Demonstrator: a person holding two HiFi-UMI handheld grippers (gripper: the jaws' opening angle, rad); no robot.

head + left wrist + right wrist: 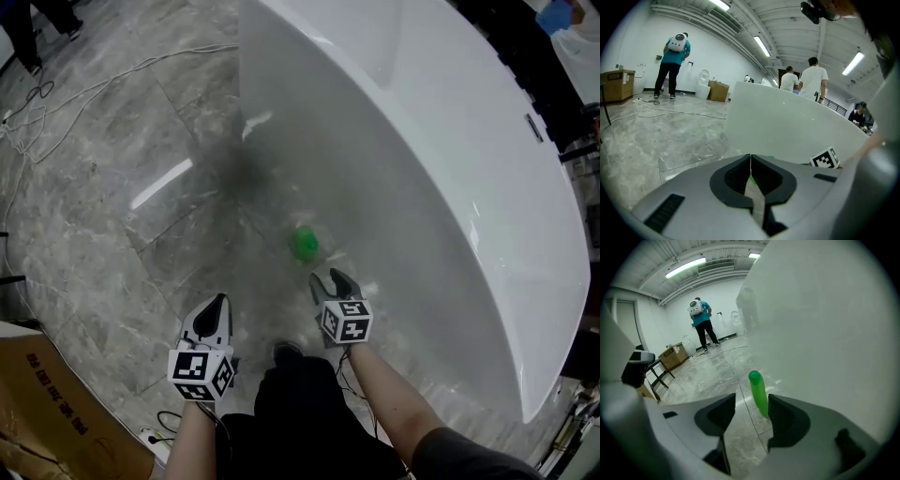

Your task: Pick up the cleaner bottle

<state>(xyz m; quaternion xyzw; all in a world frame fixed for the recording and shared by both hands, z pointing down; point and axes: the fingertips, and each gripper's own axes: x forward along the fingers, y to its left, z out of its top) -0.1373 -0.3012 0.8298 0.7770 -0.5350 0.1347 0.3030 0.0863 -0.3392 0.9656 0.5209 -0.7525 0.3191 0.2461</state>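
On the floor by the tub: slim green plastic cleaner bottle [304, 243] with a rounded cap, standing on end on the grey marbled stone floor [112, 159], close to the outer wall of the white glossy bathtub [422, 141]; whether it touches the wall cannot be told
Right gripper [325, 277]: jaws stand apart with nothing pressed between the pads; it points down at the bottle, which is a little ahead of the tips and not between them
Right gripper view: bottle [758, 393] rises in the gap of the gripper [751, 401], nearer the right-hand jaw, its foot hidden behind that jaw's tip; tub wall [825, 324] fills the right side
Left gripper [220, 300]: jaws closed tip to tip, holding nothing; it is to the left of the right gripper, well apart from the bottle
Left gripper view: closed tips [750, 157] meet in a thin seam with a sliver of green behind it; tub [787, 126] ahead
Floor edge: brown cardboard box [47, 403] at lower left, white cable [94, 89] trailing across the top left
Background: person in a teal top [672, 61] by the far wall; two people in white shirts [813, 79] beyond the tub
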